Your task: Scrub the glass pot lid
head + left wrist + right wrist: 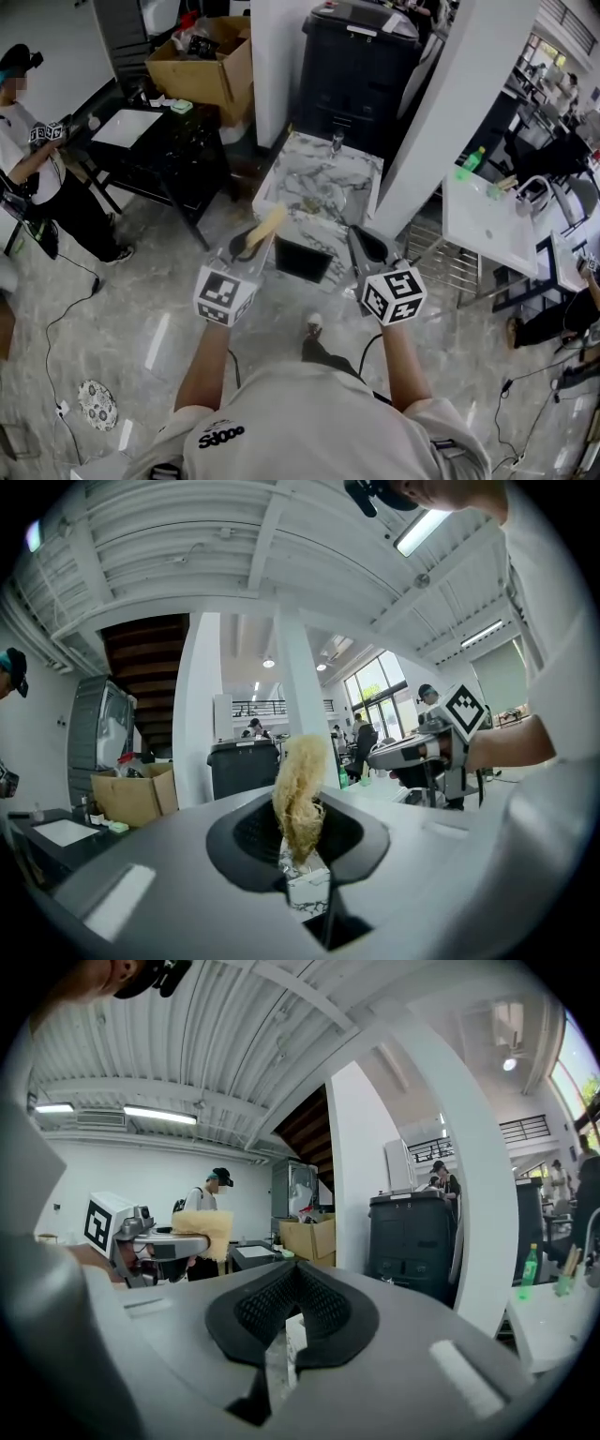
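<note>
My left gripper (246, 246) is held up in the air in front of me, shut on a yellow fibrous scrub sponge (265, 228). In the left gripper view the sponge (298, 794) stands upright out of the closed jaws of the left gripper (298, 841). My right gripper (368, 246) is level beside it, shut with nothing between its pads. In the right gripper view the right gripper (292, 1312) has its pads pressed together, and the left gripper (169, 1241) with the sponge (202, 1232) shows at the left. I cannot make out a glass pot lid.
A marble-topped table (323, 187) stands ahead below the grippers. Behind it are a black bin (361, 66) and a white pillar (450, 112). A cardboard box (202, 66) and black table (150, 141) are at left with a person (28, 178); a white sink (487, 220) is at right.
</note>
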`<state>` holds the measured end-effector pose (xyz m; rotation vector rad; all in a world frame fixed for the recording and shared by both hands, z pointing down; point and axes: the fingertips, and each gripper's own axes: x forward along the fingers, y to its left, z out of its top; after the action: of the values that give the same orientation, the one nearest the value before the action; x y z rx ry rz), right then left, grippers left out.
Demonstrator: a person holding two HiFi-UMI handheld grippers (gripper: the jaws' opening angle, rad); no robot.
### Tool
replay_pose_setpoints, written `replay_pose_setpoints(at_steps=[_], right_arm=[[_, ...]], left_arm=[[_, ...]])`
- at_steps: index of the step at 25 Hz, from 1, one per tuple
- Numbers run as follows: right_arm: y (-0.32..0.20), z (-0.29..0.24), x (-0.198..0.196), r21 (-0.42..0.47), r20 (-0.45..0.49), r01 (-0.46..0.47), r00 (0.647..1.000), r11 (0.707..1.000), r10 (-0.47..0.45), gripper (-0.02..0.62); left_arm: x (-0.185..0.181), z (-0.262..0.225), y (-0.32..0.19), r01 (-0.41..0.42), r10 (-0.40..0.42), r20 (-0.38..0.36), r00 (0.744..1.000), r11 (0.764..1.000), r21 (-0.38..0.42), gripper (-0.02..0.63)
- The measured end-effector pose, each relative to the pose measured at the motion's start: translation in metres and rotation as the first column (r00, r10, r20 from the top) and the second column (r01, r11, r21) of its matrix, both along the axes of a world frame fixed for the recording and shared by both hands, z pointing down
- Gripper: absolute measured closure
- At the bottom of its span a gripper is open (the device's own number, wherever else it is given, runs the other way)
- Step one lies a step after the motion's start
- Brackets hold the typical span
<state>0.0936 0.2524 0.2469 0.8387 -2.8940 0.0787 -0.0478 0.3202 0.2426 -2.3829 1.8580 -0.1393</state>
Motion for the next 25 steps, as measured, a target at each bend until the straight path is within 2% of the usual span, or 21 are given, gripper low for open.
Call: replay_pose_setpoints(at_steps=[14, 25], right_arm=[[-0.18, -0.009, -0.009, -0.022, 0.013, 0.03, 0.999, 0.999, -0.03, 0.591], [-0.271, 0.007, -0.011, -0.09, 0.023, 0.038, 0.999, 0.995, -0.036, 0.592]], left_arm=[[-0.002, -0.007, -0.177, 0.023, -0.022, 0.017, 1.0, 0.998, -0.05, 0.558], [-0.002, 0.008, -0.266, 0.03, -0.026, 0.036, 0.999, 0.995, -0.097, 0.558]])
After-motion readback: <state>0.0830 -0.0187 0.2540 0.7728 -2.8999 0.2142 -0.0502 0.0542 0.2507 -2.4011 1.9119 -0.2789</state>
